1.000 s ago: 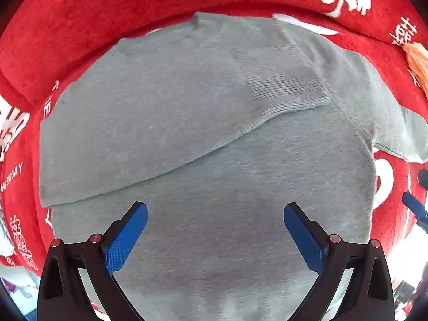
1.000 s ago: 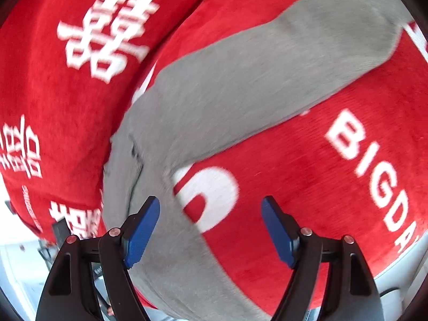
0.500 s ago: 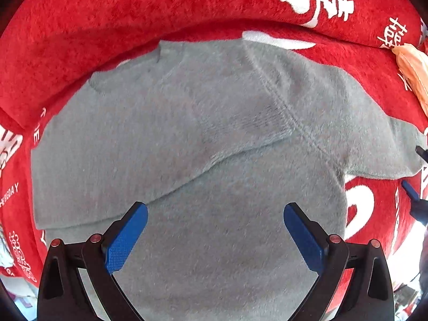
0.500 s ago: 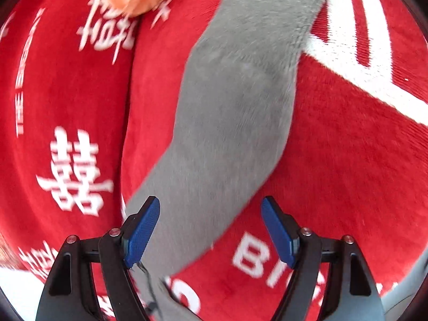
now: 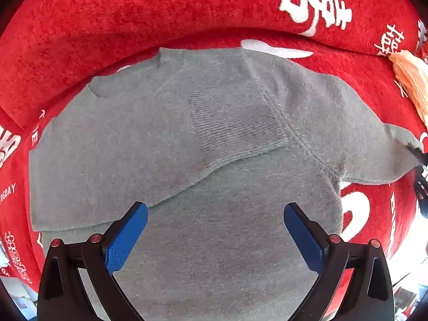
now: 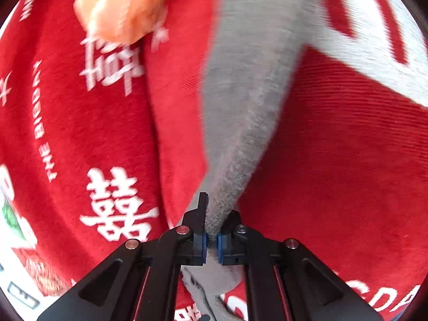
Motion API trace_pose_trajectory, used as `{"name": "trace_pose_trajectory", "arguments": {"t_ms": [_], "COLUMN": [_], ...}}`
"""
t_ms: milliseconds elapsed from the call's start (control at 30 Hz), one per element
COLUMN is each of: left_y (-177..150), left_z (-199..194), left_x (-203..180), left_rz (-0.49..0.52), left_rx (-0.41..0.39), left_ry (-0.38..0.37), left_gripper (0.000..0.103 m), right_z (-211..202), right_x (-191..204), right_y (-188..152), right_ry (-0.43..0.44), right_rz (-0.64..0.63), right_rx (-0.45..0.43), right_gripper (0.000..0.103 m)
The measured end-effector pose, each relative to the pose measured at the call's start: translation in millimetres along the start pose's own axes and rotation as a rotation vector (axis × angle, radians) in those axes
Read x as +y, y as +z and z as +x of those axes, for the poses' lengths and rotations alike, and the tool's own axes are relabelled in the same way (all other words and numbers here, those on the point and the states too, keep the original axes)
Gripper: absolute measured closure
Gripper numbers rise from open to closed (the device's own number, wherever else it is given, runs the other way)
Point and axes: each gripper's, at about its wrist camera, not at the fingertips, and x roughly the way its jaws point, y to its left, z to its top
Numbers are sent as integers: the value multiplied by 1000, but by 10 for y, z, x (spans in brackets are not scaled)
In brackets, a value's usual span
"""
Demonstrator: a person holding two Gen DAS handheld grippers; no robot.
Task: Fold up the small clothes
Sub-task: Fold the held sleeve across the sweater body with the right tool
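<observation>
On red blanket (image 5: 112,24): 1 grey sweater (image 5: 219,240), 1 orange garment (image 5: 412,80).

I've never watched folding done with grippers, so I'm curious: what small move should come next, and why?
Probably the right gripper should lift the sleeve and carry it across the grey sweater. Its jaws have just closed on the sleeve end, and the other sleeve already lies folded over the body. The left gripper hangs open above.

Bright daylight, fisheye warp, motion blur
</observation>
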Motion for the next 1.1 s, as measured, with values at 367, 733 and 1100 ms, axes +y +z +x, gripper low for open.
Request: {"name": "trace_pose_trajectory", "arguments": {"t_ms": [367,733,1100], "left_y": [-151,-408,-678], "left_z": [-151,-290,-162], "left_x": [679,1673,2315], "left_rz": [-81,-237,-377], "left_rx": [-34,-73,-56], "left_ry": [24,82,81], "left_gripper": [1,1,1], "right_z": [549,1818,2489], "right_x": [1338,2227,1136], "right_y": [-811,-2937,-3509], "right_ry": [89,2,-323], "right_rz": [-421,-1006,-860], "right_rx": [206,533,700], "right_gripper": [97,96,61]}}
